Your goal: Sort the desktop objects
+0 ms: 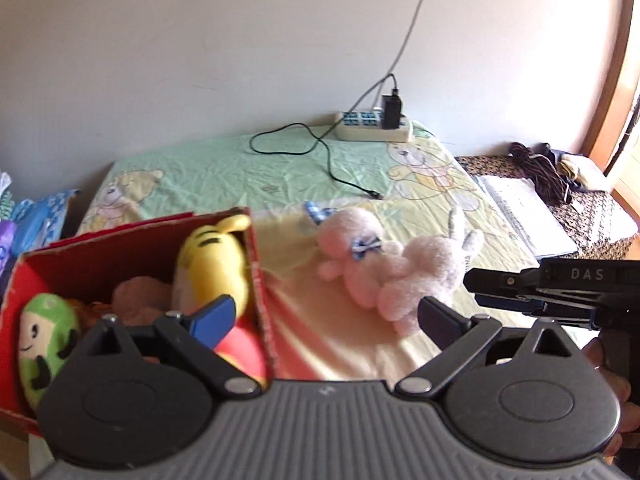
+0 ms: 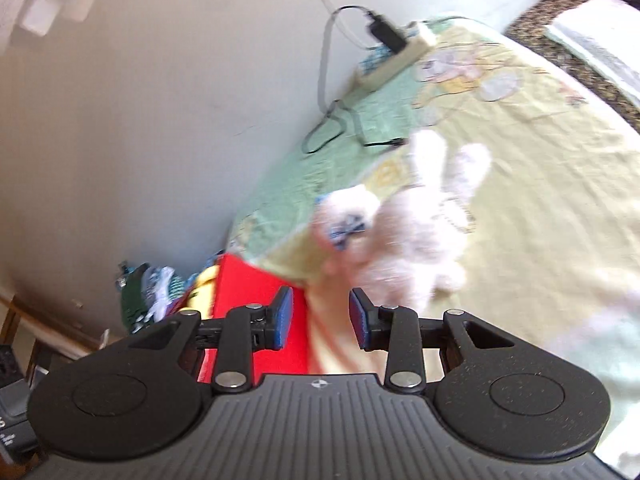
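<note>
One red box (image 1: 132,248) holds three plush toys; two pink plush toys (image 1: 384,264) lie centre frame. Left gripper (image 1: 324,316) and right gripper (image 2: 320,318): fingers spread, empty.

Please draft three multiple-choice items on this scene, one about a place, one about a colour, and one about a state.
1. Where does the pink bunny lie?
A. inside the box
B. on the sheet, right of the box
C. on the power strip

2. What colour is the box?
A. red
B. blue
C. white

3. How do the left tongs stand?
A. shut on the bunny
B. shut on the cable
C. open, holding nothing

Answers:
1 B: the bunny rests on the sheet beside the box's right wall.
2 A: the box's walls are red in both views.
3 C: the two pads stand wide apart with nothing between them; the right tongs are open too.
</note>
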Tool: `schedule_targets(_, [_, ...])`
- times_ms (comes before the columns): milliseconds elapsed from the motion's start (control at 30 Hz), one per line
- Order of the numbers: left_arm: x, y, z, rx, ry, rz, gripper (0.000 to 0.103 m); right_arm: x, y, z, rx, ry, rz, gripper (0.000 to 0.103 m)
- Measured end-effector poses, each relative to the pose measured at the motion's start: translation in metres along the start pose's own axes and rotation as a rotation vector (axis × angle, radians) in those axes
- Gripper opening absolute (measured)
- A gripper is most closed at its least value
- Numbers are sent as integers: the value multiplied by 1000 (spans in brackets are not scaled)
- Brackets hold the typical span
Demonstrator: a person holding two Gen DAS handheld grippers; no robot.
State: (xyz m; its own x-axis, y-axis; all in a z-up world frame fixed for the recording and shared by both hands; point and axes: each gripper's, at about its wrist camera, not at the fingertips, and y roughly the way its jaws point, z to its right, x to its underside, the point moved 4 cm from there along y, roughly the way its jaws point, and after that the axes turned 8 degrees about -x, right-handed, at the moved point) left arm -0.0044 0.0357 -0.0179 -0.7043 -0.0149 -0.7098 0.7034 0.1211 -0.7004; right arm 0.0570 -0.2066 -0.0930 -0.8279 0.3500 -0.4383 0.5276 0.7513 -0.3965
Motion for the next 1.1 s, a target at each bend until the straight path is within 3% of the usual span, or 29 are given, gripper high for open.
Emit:
schedule_targets(167, [-8,38,48,62,23,-28,98,-19,-22,53,121,70,33,35])
schedule_targets(300, [-14,75,68,111,-9,-75,95,-25,-24,81,136,113,30,35])
schedule_targets(433, [-23,117,72,181,-93,-161,78,-26,-20,98,133,156,30,35])
schedule_targets(600, [-29,155,71,187,-148,-193,78,-30,-10,112,134,197,42,35])
schedule_targets(767, [-31,164,66,259,-201,-198,75,-39,1,115,125,193,54,35])
schedule_targets(867, [-24,169,74,358,-228,-259,77,-43,9,118,118,198,62,35])
schedule_targets(1100, [8,160,108,454,-186,-337,75,-50,-4,132,116,221,101,35])
